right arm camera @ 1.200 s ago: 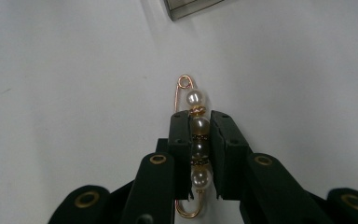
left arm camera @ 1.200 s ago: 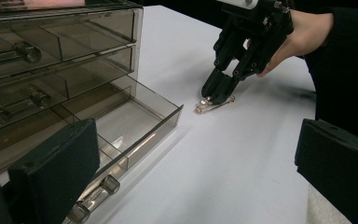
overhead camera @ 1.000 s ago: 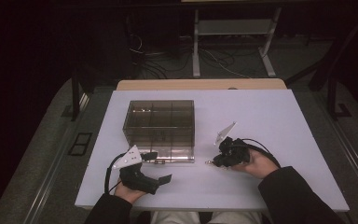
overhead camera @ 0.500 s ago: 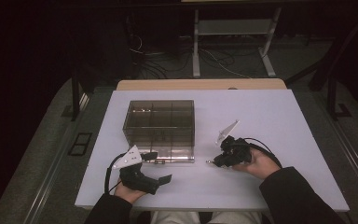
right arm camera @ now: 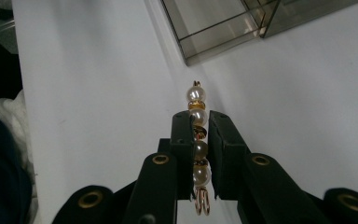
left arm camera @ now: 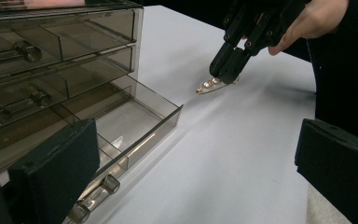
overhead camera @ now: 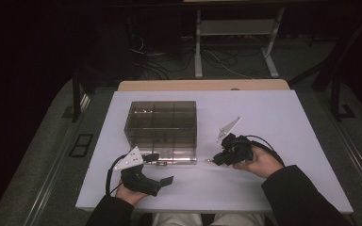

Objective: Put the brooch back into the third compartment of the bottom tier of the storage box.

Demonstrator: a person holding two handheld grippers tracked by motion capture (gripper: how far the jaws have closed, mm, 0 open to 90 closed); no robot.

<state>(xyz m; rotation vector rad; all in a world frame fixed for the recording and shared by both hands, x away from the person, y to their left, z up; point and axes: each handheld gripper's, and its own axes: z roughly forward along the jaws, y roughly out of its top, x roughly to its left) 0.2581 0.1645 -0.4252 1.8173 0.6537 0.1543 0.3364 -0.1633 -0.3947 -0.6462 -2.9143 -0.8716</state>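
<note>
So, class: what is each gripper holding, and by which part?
The right gripper clamps the pearl hair clip around its middle beads. The left gripper holds nothing.

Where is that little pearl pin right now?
The pearl pin is clamped in the right tongs, low over the white table, just right of the open bottom drawer.

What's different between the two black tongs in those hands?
The right tongs are shut on a pearl hair clip, while the left tongs stand wide open, holding nothing. The right tongs sit right of the drawer box; the left tongs face its pulled-out bottom drawer. Both are black and hand-held.
</note>
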